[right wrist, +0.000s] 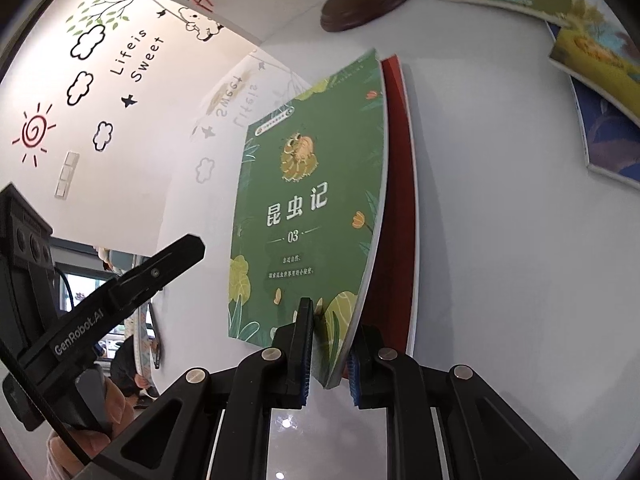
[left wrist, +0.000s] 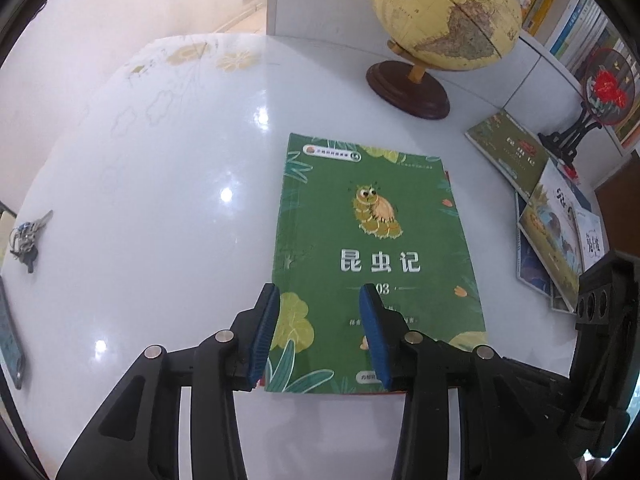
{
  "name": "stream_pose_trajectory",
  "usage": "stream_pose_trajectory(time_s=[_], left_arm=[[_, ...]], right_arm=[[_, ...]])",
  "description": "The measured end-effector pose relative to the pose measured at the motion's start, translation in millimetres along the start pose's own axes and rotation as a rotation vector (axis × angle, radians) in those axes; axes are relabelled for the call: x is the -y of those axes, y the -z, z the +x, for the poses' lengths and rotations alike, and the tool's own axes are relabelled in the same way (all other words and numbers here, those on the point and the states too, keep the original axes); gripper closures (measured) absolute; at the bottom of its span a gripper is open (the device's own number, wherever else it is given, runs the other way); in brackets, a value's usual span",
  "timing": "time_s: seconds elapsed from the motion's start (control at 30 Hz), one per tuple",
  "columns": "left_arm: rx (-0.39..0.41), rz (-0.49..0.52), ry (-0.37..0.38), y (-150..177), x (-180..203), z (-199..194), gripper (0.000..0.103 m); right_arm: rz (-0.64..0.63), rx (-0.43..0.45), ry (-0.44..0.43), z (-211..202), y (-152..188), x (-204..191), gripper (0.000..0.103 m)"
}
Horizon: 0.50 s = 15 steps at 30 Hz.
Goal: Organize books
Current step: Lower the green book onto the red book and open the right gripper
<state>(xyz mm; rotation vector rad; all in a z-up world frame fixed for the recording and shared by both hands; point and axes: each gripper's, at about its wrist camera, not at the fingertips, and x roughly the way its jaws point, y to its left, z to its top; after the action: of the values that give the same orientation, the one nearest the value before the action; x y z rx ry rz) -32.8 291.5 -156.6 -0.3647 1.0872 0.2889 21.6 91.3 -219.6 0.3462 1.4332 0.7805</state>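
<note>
White table (left wrist: 160,200), keys (left wrist: 26,236) — left view only

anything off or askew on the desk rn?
Yes. The green book doesn't sit square on the red book: the red cover sticks out along its right side. The right gripper has pinched the green book's near corner. The other books lie fanned unevenly at right.

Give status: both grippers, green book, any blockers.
Right gripper shut on green book near corner. Left gripper open above its cover. Green book atop red book. Nothing blocking; globe stands behind.
</note>
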Motion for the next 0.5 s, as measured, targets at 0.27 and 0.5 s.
stream_pose_trajectory(time_s=[0.27, 0.5], left_arm=[[-0.004, 0.06, -0.025, 15.4, 16.5, -13.0, 0.062], [-0.009, 0.08, -0.02, 31.1, 36.9, -20.8, 0.062]], right_arm=[[0.047, -0.02, 0.053, -24.3, -0.3, 7.5, 0.058], [-0.003, 0.104, 0.02, -90.4, -4.0, 10.8, 0.057]])
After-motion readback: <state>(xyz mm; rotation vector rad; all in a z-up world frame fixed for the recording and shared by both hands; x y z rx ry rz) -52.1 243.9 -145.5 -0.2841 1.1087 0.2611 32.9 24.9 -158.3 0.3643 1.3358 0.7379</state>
